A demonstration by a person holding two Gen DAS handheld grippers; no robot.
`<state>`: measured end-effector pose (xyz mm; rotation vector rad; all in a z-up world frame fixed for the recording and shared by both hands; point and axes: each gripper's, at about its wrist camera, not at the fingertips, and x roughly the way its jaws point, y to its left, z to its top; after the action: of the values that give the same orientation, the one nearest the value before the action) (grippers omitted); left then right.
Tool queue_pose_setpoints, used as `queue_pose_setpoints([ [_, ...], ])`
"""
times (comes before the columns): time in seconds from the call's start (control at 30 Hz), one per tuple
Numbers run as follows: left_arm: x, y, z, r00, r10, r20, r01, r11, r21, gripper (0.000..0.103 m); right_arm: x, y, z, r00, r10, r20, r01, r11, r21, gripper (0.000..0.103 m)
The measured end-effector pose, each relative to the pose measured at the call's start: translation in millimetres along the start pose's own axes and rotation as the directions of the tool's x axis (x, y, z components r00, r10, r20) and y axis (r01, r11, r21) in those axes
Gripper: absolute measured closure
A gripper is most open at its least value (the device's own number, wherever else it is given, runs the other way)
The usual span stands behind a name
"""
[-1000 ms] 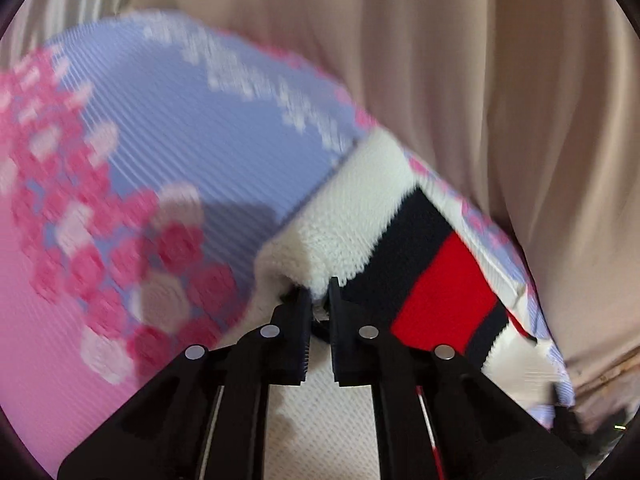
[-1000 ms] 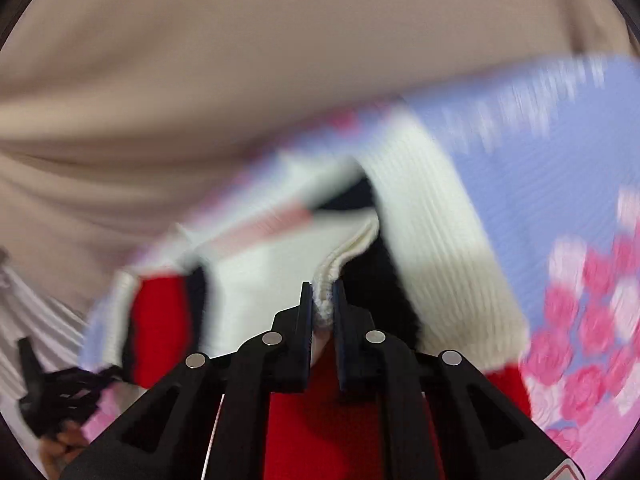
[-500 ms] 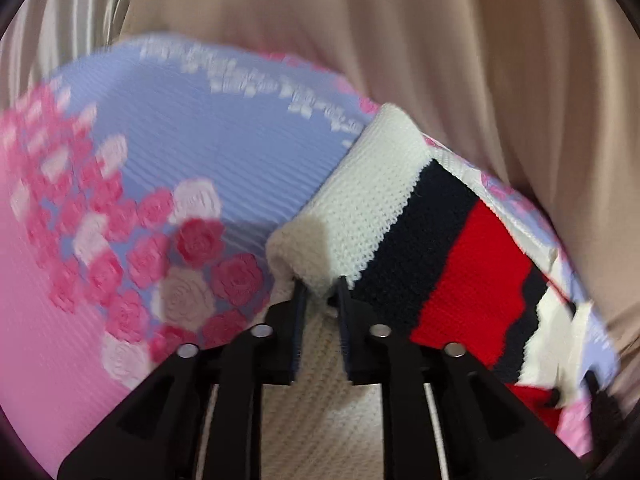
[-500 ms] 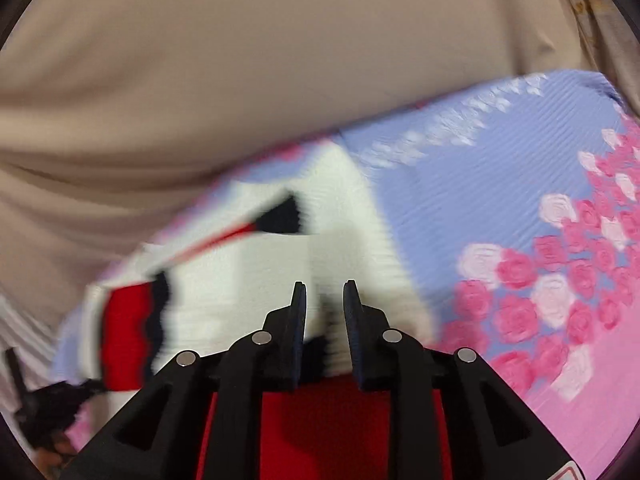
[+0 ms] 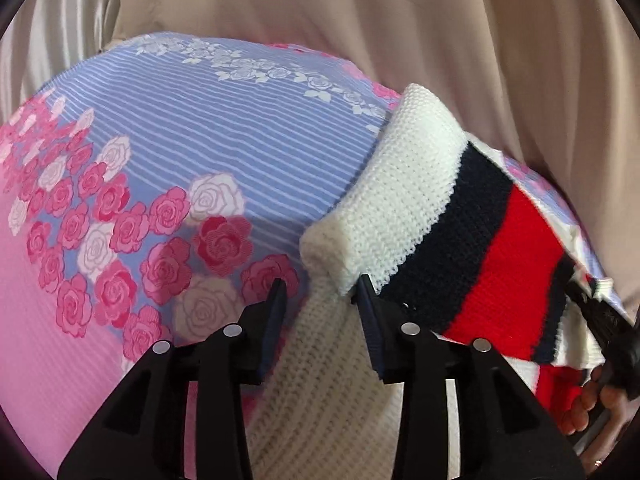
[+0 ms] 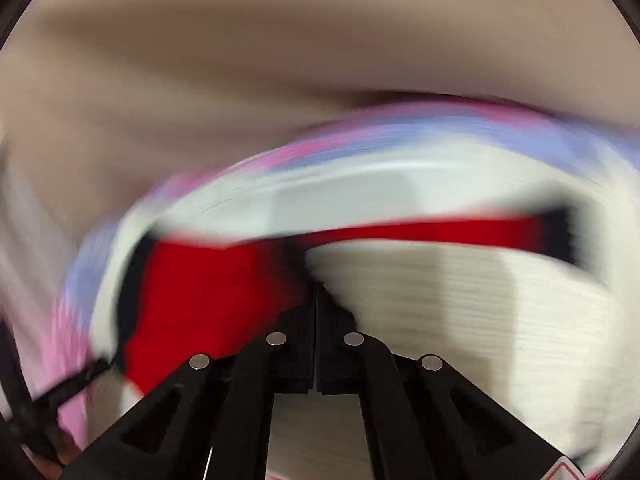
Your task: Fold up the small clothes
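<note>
A knitted sweater, cream with navy and red stripes, lies partly folded on a bed sheet printed with lilac stripes and pink and white roses. From the left wrist view the garment runs from the bottom centre up toward one o'clock, its rolled cream edge bulging at the centre of the frame and its striped band slanting toward three o'clock.

The left tongs have just been opening and now stand partly apart, straddling the rolled cream edge; the right-hand finger touches the knit, the other stands clear over a rose, and neither presses the fabric.

At four o'clock in the same view the right tongs reach onto the striped end of the sweater, with the person's fingers curled below them.

The right wrist view is heavily smeared by motion. There the right tongs sit with their jaws together, having just been closing, and a red and cream sweep of knit lies beyond the tips; whether any fabric is nipped between them cannot be told.

Beige cloth fills the background from ten to two o'clock behind the bed.
</note>
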<state>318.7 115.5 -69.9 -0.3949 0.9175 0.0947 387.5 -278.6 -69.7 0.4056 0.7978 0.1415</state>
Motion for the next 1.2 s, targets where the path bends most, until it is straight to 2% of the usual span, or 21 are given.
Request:
queue_pose_setpoints([
  [0.03, -11, -1, 5, 1.000, -0.026, 0.014, 0.026, 1.000, -0.017, 0.071, -21, -24, 0, 0.999, -0.043, 0.031, 0.042, 0.998, 0.042, 0.103],
  [0.07, -25, -4, 10, 0.997, -0.057, 0.050, 0.058, 0.998, -0.027, 0.070, -40, -33, -1, 0.989, -0.138, 0.059, 0.136, 0.990, 0.035, 0.090],
  [0.1, -37, -12, 16, 0.993, -0.082, 0.085, 0.084, 0.996, -0.027, 0.070, -49, -35, 0, 0.985, -0.156, 0.071, 0.155, 0.988, 0.019, 0.091],
  [0.2, -41, -42, 32, 0.987, -0.132, 0.097, 0.134, 0.991, -0.014, 0.068, -58, -4, -5, 0.997, -0.035, 0.062, 0.038, 0.998, -0.053, 0.091],
  [0.3, 3, -78, 37, 0.998, -0.061, 0.033, 0.059, 0.997, 0.042, 0.068, -27, 53, -15, 0.996, 0.081, -0.026, -0.084, 0.975, -0.206, 0.094],
  [0.37, 39, -81, 33, 0.999, 0.046, -0.024, -0.044, 0.996, 0.072, 0.070, -6, 65, -23, 0.998, 0.017, -0.054, -0.033, 0.951, -0.306, 0.103],
  [0.4, 42, -76, 32, 0.999, 0.027, -0.017, -0.026, 0.998, 0.056, 0.069, -1, 51, -23, 0.998, -0.063, -0.032, 0.050, 0.949, -0.310, 0.103],
  [0.5, 39, -68, 31, 1.000, -0.017, -0.017, 0.017, 0.999, 0.050, 0.069, -26, -37, -12, 0.995, -0.095, 0.020, 0.097, 0.993, -0.065, 0.103],
  [0.57, 40, -73, 27, 1.000, 0.004, -0.001, -0.004, 0.996, 0.089, 0.069, -59, -71, -13, 0.975, -0.210, 0.066, 0.208, 0.977, 0.038, 0.103],
  [0.6, 41, -76, 26, 1.000, 0.020, 0.009, -0.021, 0.995, 0.101, 0.069, -67, -72, -15, 0.972, -0.222, 0.074, 0.219, 0.975, 0.044, 0.095],
  [0.67, 42, -89, 20, 0.997, 0.073, 0.037, -0.077, 0.988, 0.131, 0.069, -73, -58, -22, 0.985, -0.161, 0.055, 0.161, 0.987, 0.008, 0.096],
  [0.73, 42, -97, 17, 0.993, 0.108, 0.054, -0.115, 0.981, 0.156, 0.069, -63, -31, -33, 0.995, -0.095, -0.006, 0.093, 0.987, -0.133, 0.096],
  [0.77, 42, -98, 16, 0.993, 0.108, 0.056, -0.116, 0.980, 0.160, 0.069, -54, -24, -37, 0.991, -0.137, -0.009, 0.132, 0.967, -0.218, 0.103],
  [0.8, 42, -98, 16, 0.993, 0.103, 0.054, -0.111, 0.980, 0.163, 0.068, -50, -28, -38, 0.986, -0.169, 0.004, 0.165, 0.955, -0.247, 0.103],
  [0.87, 37, -93, 17, 0.996, 0.079, 0.035, -0.084, 0.981, 0.175, 0.067, -54, -48, -26, 0.983, -0.182, 0.029, 0.184, 0.973, -0.141, 0.103],
  [0.93, 20, -84, 13, 0.997, 0.066, 0.027, -0.070, 0.981, 0.178, 0.068, -87, -82, -19, 0.952, -0.301, 0.056, 0.302, 0.953, -0.001, 0.103],
  [0.97, 11, -78, 8, 0.998, 0.059, 0.022, -0.062, 0.981, 0.186, 0.069, -111, -92, -23, 0.958, -0.281, 0.064, 0.279, 0.960, 0.035, 0.103],
  [1.0, 3, -67, 3, 0.999, 0.046, 0.011, -0.047, 0.979, 0.196, 0.068, -133, -97, -35, 0.963, -0.264, 0.060, 0.261, 0.964, 0.051, 0.096],
  [1.1, -36, -28, -31, 0.998, 0.038, -0.041, -0.029, 0.980, 0.198, 0.047, -189, -102, -86, 0.980, -0.200, -0.018, 0.201, 0.978, 0.061, 0.081],
  [1.13, -52, -7, -48, 0.997, 0.036, -0.065, -0.024, 0.982, 0.185, 0.046, -204, -100, -111, 0.982, -0.180, -0.061, 0.184, 0.981, 0.063, 0.076],
  [1.2, -81, 32, -82, 0.991, 0.024, -0.132, -0.006, 0.990, 0.138, 0.046, -235, -96, -161, 0.978, -0.174, -0.116, 0.182, 0.981, 0.064, 0.054],
])
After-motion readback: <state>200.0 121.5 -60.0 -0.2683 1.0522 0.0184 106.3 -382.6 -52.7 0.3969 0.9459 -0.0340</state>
